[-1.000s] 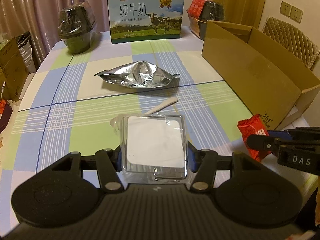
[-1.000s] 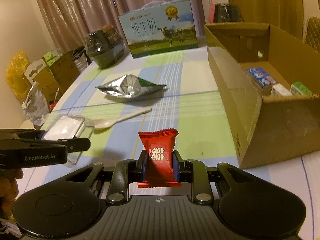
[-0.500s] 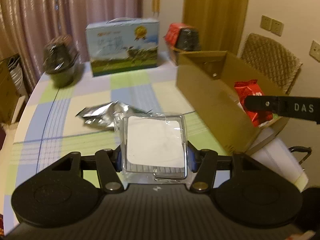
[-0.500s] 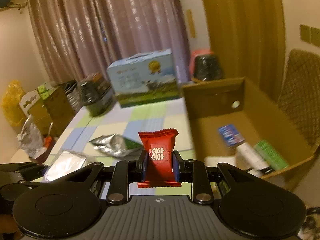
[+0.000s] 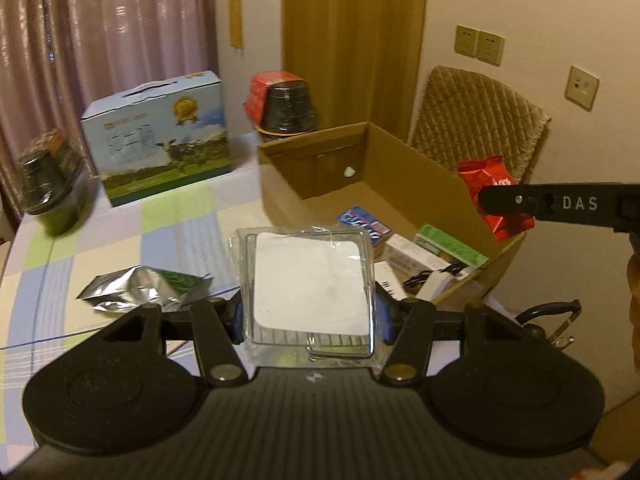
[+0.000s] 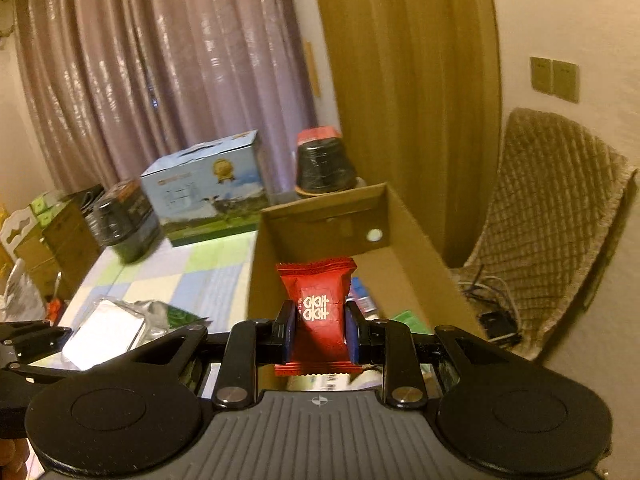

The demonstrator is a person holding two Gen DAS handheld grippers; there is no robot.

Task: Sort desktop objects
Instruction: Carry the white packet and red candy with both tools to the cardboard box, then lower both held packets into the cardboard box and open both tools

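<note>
1. Left gripper: jaws closed on a clear square plastic case with a white insert; the blue pads press its left and right sides. The case is held in the air, above the table's right-hand edge and just short of the cardboard box.
2. Right gripper: jaws closed on a red snack packet bearing a white emblem, held upright with both crimped ends clear of the pads. In the left wrist view the packet hangs over the box's near right wall.
3. Cardboard box, open-topped, stands along the table's right edge. Inside lie a blue-and-white packet, a green-topped carton and white boxes; other contents too small to identify.
4. Table, checked cloth in green, blue and white: a crumpled silver foil bag lies near the middle, left of the held case.
5. Far edge of the table: a blue milk carton with handle at centre, a dark wrapped tub at the far left corner, another dark tub behind the box's far wall.
6. Beyond the table's right edge: a chair with a woven cover.
</note>
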